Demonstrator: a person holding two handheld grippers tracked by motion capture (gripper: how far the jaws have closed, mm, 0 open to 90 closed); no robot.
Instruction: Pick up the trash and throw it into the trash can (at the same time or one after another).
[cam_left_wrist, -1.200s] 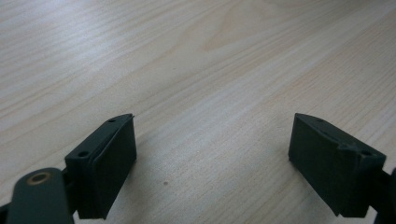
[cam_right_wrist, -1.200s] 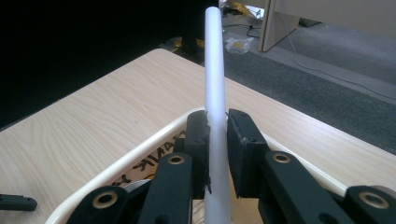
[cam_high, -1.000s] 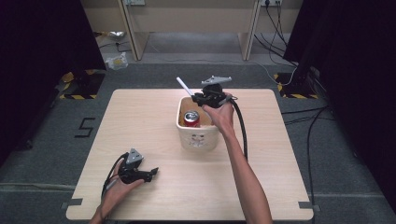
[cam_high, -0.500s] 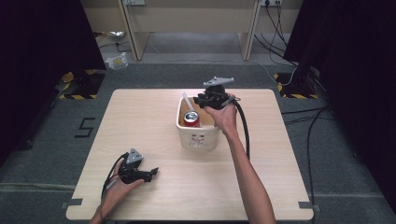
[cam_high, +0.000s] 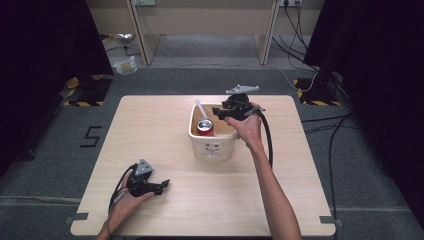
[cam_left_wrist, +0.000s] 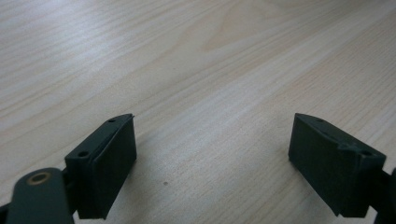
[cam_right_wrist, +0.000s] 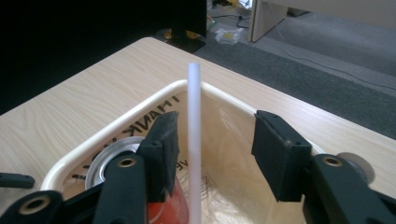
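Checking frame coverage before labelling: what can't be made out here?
- Lower end of the white straw: right gripper view, cut off by the bottom edge.
- Red can: brand too small in the high view; in the right gripper view the right gripper covers its body.
- Print on the bin: too small in the high view; inner lettering partly behind a jaw in the right gripper view.
- Left gripper: jaws cut off by the left gripper view's bottom edge.

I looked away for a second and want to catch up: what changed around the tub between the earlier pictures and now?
The white straw, held slanting above the cream tub a second ago, now stands inside it against the rim. The right tongs have just been opening; the straw sits between the pads, apparently released. The red can in the tub and the left tongs on the table stayed put.
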